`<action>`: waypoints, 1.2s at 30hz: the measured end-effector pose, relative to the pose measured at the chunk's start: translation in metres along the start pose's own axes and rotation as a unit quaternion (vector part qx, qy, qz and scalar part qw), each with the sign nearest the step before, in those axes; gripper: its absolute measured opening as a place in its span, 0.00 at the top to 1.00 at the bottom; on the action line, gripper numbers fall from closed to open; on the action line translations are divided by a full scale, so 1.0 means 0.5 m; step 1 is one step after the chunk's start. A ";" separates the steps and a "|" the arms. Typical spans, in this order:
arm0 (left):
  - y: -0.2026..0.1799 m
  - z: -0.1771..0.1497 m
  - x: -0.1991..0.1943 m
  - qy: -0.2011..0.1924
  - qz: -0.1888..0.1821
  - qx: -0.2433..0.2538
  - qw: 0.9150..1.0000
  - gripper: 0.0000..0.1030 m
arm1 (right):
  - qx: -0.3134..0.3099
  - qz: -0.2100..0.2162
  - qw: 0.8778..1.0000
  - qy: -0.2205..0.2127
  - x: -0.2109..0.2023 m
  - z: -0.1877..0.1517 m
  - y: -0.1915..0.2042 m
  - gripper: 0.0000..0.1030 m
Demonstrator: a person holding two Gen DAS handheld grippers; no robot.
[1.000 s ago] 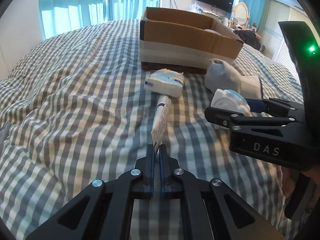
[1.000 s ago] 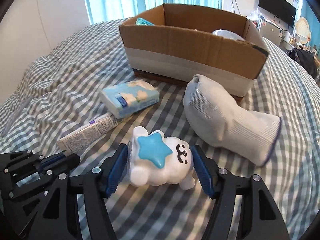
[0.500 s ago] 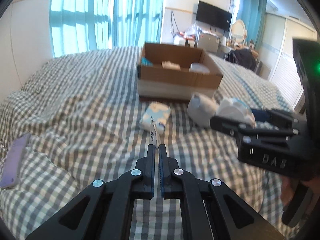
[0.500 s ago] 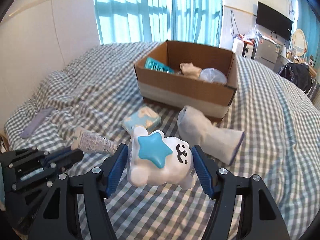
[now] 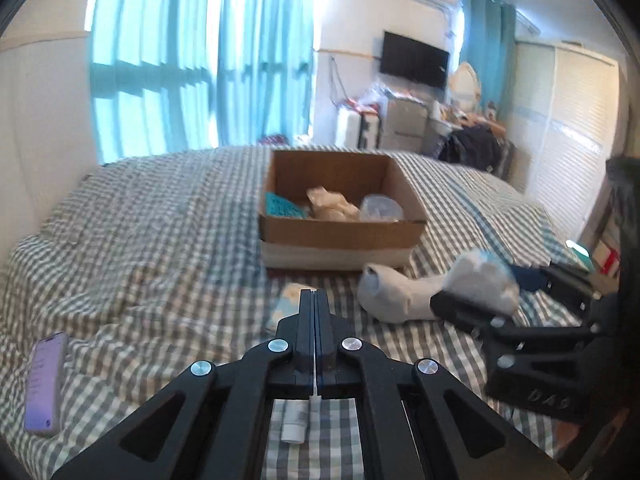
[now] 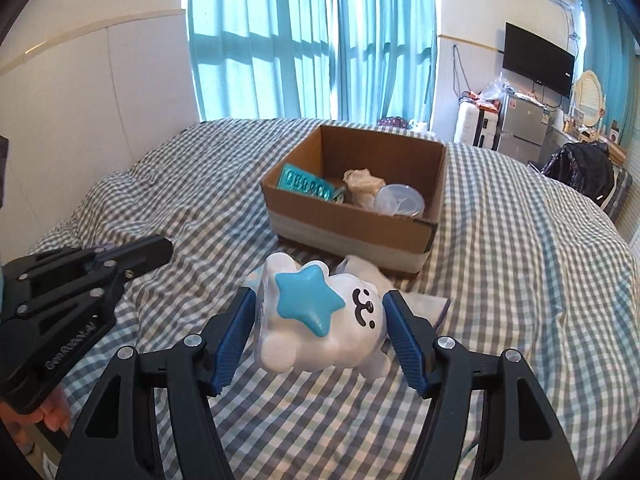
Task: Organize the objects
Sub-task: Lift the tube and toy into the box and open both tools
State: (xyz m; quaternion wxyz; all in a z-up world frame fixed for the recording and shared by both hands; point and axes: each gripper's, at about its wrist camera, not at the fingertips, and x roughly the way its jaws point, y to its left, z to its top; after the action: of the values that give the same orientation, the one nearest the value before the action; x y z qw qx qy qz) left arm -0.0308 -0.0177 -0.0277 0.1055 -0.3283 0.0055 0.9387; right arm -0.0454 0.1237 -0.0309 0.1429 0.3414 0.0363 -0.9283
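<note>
My right gripper (image 6: 320,320) is shut on a white toy figure with a blue star (image 6: 320,316) and holds it above the bed; the toy also shows in the left wrist view (image 5: 484,280). My left gripper (image 5: 315,300) is shut on the flat end of a white tube (image 5: 295,424), which hangs below the fingers. A cardboard box (image 5: 340,236) (image 6: 352,232) stands on the bed ahead and holds a teal packet, a crumpled cloth and a clear lid. A white sock (image 5: 396,292) and a tissue pack (image 5: 286,300) lie in front of the box.
A purple phone (image 5: 44,384) lies on the checked bedspread (image 6: 520,240) at the left. Blue curtains, a wall TV and cluttered furniture stand beyond the bed. The other gripper shows at the left edge of the right wrist view (image 6: 80,280).
Both grippers have risen well above the bed with their loads. The tube has swung from lying ahead of the left fingers to hanging beneath them. The box interior has come into view.
</note>
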 end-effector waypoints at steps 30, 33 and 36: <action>0.050 -0.137 0.150 0.114 0.026 -0.049 0.992 0.75 | 0.016 0.003 0.998 0.053 0.065 -0.056 -0.023 0.37; 0.043 -0.087 0.115 0.076 0.024 -0.054 0.995 0.75 | 0.013 0.000 0.999 0.035 0.041 -0.037 -0.024 0.37; 0.030 -0.032 0.084 0.037 0.015 -0.048 0.998 0.75 | 0.009 -0.004 1.000 0.014 0.019 -0.006 -0.024 0.37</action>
State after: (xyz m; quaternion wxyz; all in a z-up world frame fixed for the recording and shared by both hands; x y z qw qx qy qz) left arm -0.0559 -0.0257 -0.0671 0.0748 -0.3673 -0.0307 0.9266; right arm -0.0540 0.1335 -0.0397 0.1355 0.3552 0.0316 -0.9244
